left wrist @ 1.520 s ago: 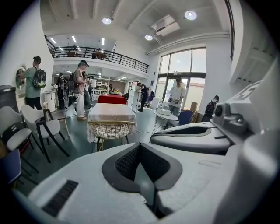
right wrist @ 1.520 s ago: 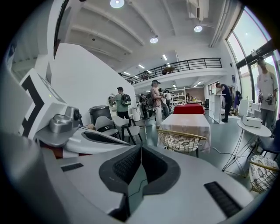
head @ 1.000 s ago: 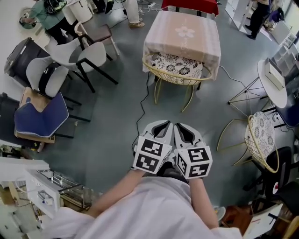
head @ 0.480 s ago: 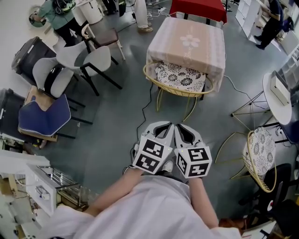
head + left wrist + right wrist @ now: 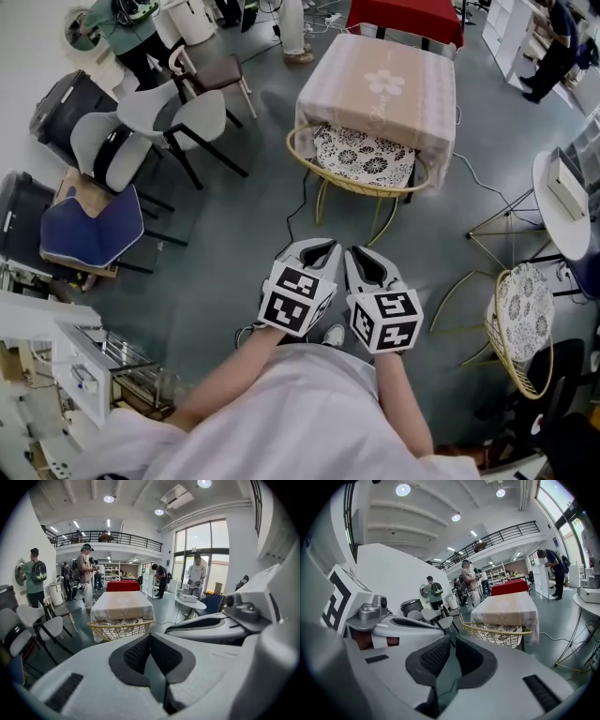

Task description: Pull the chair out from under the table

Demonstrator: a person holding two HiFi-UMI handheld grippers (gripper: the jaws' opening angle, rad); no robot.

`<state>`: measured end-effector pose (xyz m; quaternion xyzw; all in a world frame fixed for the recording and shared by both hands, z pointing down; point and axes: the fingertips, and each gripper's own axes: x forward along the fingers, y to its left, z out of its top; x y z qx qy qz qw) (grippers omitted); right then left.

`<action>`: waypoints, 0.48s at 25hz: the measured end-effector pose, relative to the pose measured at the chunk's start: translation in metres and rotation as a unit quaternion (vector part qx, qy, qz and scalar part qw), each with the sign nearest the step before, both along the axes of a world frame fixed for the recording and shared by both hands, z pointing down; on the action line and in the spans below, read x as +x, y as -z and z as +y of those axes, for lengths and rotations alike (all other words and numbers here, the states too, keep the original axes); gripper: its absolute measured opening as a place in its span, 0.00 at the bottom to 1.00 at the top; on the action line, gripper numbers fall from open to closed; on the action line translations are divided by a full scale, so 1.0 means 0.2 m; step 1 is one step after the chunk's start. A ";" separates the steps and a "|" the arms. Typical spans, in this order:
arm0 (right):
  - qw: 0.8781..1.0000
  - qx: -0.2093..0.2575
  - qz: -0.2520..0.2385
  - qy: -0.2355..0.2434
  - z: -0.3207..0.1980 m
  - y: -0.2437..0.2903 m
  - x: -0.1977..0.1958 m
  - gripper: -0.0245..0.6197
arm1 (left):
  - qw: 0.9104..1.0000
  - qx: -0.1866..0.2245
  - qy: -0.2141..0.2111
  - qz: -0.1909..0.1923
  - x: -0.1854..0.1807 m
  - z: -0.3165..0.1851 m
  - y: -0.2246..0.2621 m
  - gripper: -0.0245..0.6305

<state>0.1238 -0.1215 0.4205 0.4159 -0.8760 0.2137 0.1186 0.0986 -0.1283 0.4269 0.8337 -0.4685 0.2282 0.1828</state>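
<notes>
Your left gripper (image 5: 316, 246) is closed on nothing; your right gripper (image 5: 362, 253) is barely ajar, empty. Ahead of both, well apart, the wicker chair (image 5: 364, 161) sits tucked under the table (image 5: 382, 80).

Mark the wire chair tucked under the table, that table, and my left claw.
wire chair (image 5: 364, 157), head view, on its patterned seat cushion.
table (image 5: 380, 80), head view, on the tablecloth top.
left claw (image 5: 149, 637), left gripper view, where the shut pads meet.
</notes>
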 end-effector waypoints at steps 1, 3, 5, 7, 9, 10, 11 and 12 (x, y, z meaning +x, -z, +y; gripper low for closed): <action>1.000 -0.001 0.001 0.002 -0.01 0.00 0.00 0.05 | 1.000 -0.004 0.007 0.006 -0.01 -0.01 0.00 0.05; 1.000 -0.001 0.004 0.005 -0.03 -0.01 -0.01 0.05 | 1.000 -0.013 0.020 0.019 -0.03 -0.03 -0.02 0.05; 1.000 -0.001 0.008 0.005 -0.05 -0.02 -0.02 0.05 | 0.999 -0.016 0.026 0.023 -0.05 -0.06 -0.03 0.05; 1.000 0.000 0.015 0.006 -0.09 -0.03 -0.03 0.05 | 0.999 -0.012 0.028 0.023 -0.08 -0.09 -0.04 0.05; 1.000 0.001 0.026 0.008 -0.13 -0.05 -0.05 0.05 | 0.999 -0.009 0.027 0.024 -0.10 -0.15 -0.05 0.05; 0.999 0.001 0.032 0.009 -0.15 -0.06 -0.06 0.05 | 0.999 -0.007 0.025 0.024 -0.11 -0.18 -0.05 0.05; 0.999 0.000 0.038 0.009 -0.18 -0.07 -0.07 0.05 | 0.999 -0.005 0.023 0.022 -0.12 -0.21 -0.06 0.05; 0.999 -0.002 0.045 0.008 -0.20 -0.08 -0.07 0.05 | 1.000 -0.005 0.020 0.019 -0.13 -0.24 -0.07 0.05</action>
